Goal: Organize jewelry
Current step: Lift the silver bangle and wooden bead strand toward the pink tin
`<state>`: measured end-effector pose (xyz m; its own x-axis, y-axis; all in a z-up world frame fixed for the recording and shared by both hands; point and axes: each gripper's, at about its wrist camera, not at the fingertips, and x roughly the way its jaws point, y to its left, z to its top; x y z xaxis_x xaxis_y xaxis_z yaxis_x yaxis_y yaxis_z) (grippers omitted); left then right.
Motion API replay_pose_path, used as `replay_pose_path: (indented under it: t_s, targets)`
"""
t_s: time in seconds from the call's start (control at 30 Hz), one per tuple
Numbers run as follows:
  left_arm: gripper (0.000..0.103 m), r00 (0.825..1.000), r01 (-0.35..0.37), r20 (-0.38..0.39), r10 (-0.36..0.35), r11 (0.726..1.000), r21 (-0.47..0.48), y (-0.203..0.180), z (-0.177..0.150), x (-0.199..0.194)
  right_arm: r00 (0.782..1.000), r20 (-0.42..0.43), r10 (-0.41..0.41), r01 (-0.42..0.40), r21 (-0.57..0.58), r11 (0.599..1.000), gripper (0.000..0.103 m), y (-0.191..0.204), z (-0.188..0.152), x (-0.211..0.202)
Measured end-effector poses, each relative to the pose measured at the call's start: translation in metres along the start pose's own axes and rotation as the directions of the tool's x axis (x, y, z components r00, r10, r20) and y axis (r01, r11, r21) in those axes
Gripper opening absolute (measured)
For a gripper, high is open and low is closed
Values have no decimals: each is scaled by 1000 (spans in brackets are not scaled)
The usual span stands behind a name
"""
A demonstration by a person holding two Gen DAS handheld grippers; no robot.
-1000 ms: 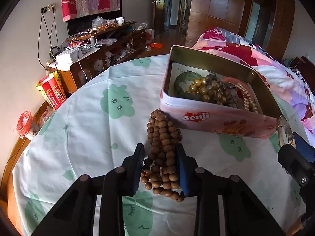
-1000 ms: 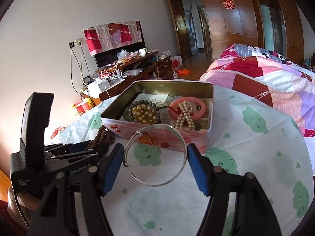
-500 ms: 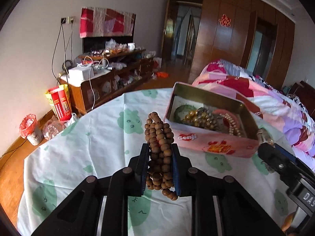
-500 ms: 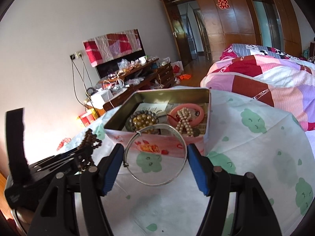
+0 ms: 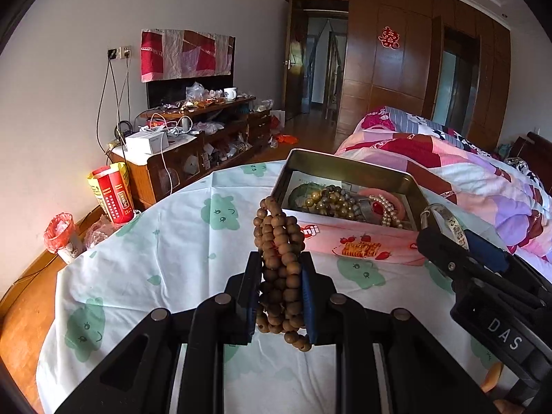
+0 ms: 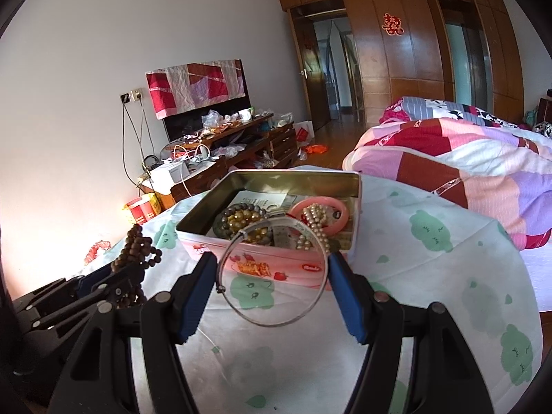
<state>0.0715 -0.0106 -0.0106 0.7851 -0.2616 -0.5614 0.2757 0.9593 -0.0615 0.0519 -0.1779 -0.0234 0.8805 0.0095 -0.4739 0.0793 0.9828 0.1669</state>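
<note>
Wooden bead strand [image 5: 279, 269], round matte beads, in left gripper [image 5: 280, 288].

My left camera sits just behind my left jaws, low over the counter [image 5: 165, 241], looking forward and slightly down; the tin [image 5: 348, 241] lies close, right of centre. My right camera looks likewise from further right, with the tin [image 6: 272, 258] dead centre. Both share the tin, counter, cluttered cabinet [image 5: 193, 158] at left, bed [image 6: 465, 172] at right, and wooden doors.
</note>
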Motion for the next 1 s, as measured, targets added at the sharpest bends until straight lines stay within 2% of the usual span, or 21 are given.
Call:
replay_pose_path:
  t_s: [0.37, 0.83, 1.0]
  targets:
    - [22, 1000, 15, -9, -15, 1000, -23, 1, -7, -10, 999, 14, -47, 47, -26, 999, 69, 1, -4, -9]
    - [22, 1000, 21, -12, -21, 1000, -20, -3, -12, -17, 998, 30, -53, 52, 30, 998, 69, -12, -9, -29]
    - [22, 998, 53, -32, -54, 998, -30, -7, -14, -16, 998, 28, -48, 47, 50, 998, 69, -16, -10, -34]
